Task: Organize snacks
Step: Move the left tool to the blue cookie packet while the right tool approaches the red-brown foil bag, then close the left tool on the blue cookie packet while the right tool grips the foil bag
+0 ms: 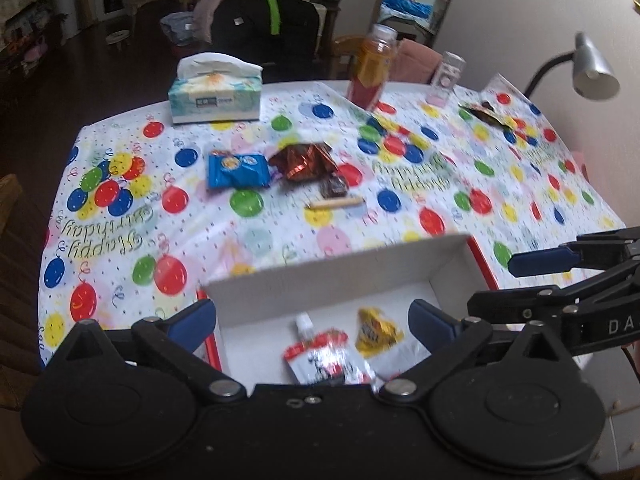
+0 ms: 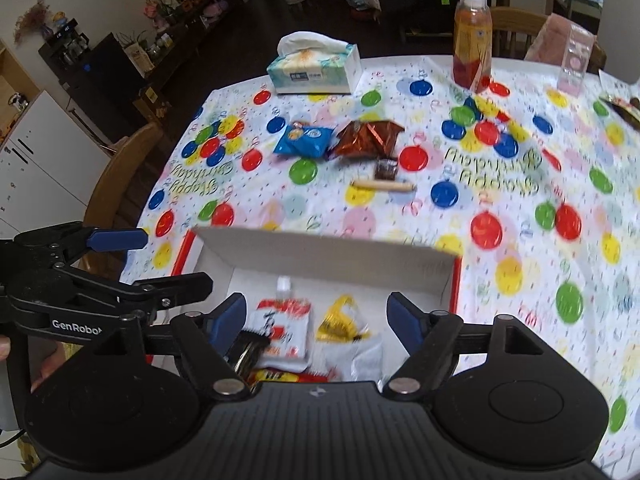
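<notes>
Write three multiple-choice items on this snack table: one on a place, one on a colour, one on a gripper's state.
1. Where does the spouted pouch lie?
A. in the box
B. on the tissue box
C. beside the lamp

2. What colour is the snack bag left of the brown foil wrapper?
A. green
B. blue
C. pink

3. How do the jaws of the right gripper stand?
A. shut on a bag
B. shut, empty
C. open

Answers: A, it rests on the box floor; B, its wrapper is blue; C, the fingers stand wide apart.
</notes>
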The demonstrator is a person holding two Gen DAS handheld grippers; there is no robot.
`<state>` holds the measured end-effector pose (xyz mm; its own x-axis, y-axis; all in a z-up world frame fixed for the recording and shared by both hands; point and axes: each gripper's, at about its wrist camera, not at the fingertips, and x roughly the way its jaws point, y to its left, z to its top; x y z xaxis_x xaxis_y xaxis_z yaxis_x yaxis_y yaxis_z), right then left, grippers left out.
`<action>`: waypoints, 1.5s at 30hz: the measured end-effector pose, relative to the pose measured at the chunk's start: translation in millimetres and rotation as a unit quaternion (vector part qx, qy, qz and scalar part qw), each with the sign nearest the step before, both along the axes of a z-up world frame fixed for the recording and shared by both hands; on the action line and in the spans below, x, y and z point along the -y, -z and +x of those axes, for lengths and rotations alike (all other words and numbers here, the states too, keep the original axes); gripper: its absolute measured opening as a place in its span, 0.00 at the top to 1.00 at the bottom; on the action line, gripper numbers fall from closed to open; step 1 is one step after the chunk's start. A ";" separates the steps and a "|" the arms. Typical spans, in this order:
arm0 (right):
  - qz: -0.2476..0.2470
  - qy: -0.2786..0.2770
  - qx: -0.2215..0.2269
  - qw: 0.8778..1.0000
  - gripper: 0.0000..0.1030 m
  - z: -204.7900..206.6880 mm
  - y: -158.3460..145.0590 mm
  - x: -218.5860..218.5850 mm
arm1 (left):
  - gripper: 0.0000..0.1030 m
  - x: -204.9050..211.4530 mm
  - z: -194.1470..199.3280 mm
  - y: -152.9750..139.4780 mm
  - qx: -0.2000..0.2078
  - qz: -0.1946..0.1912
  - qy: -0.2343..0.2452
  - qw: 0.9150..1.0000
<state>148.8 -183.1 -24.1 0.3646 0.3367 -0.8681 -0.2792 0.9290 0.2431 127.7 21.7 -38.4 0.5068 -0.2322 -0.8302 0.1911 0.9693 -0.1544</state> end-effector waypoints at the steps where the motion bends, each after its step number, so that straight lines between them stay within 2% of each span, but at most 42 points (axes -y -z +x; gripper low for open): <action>1: -0.003 -0.001 -0.002 1.000 0.24 6.5 0.1 0.3 | 0.01 -0.2 5.8 0.1 0.000 0.001 -0.005 1.000; 14: -0.007 0.013 -0.020 1.000 0.24 118.9 13.6 7.1 | 0.01 -17.2 99.0 10.7 -0.004 0.025 -0.087 0.996; 19: -0.013 0.023 -0.030 0.999 0.24 163.4 27.8 5.3 | 0.01 -20.8 140.7 26.0 -0.007 0.041 -0.105 0.994; 28: -0.003 0.059 -0.059 0.997 0.24 235.8 63.4 0.5 | 0.01 -27.6 201.7 63.9 -0.032 0.044 -0.130 0.990; 37: 0.001 0.074 -0.095 0.993 0.24 279.3 112.4 -16.5 | 0.02 -28.5 237.1 103.9 -0.065 0.039 -0.140 0.987; 45: 0.001 0.071 -0.119 0.990 0.24 295.0 145.1 -25.9 | 0.05 -33.2 258.1 129.0 -0.085 0.029 -0.148 0.985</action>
